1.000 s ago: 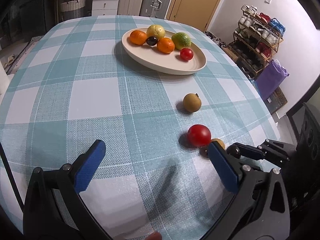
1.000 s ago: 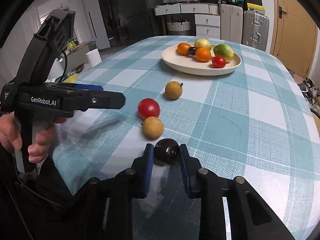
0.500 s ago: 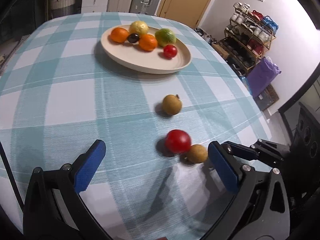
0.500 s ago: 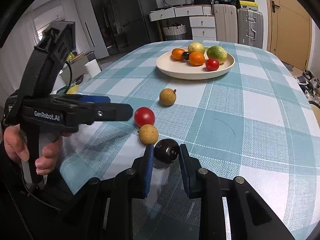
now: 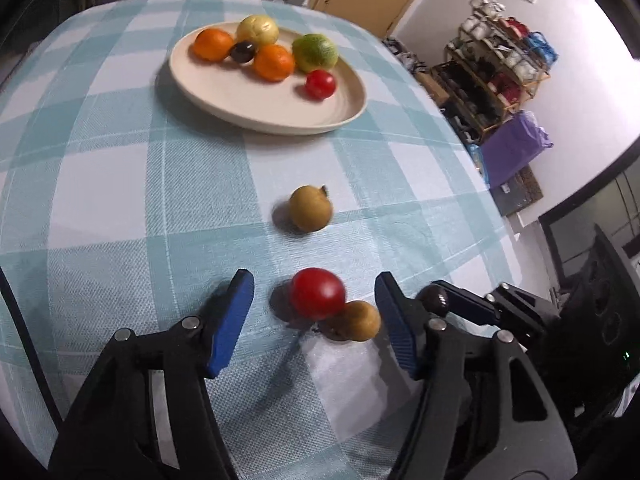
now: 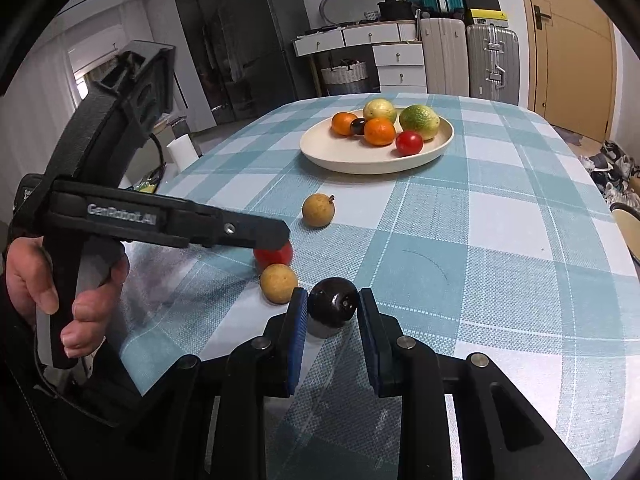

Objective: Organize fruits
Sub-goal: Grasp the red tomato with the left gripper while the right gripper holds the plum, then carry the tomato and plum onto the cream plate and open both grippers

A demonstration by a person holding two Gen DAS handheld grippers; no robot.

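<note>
A: Fruit first — where does it all lie?

B: Six pieces sit on the cream plate (image 6: 332, 156) at the far side of the checked tablecloth (image 6: 500, 248): two oranges, a yellow fruit, a green one, a small dark one and a small red one. Loose on the cloth, a brown fruit with a stem (image 5: 311, 208) lies between the plate and the grippers. Nearer, a red tomato (image 5: 317, 293) touches a second brown fruit (image 5: 360, 320).

A: And the left gripper (image 5: 314, 320)?

B: Its blue fingers are spread wide, one on each side of the tomato and its brown neighbour, touching neither as far as I can see. From the right wrist view a bare hand (image 6: 60, 284) grips its handle.

A: The right gripper (image 6: 333, 308)?

B: Narrow. Its fingers press both sides of a glossy dark plum (image 6: 333, 307), which is held just above the cloth, close beside the second brown fruit.
</note>
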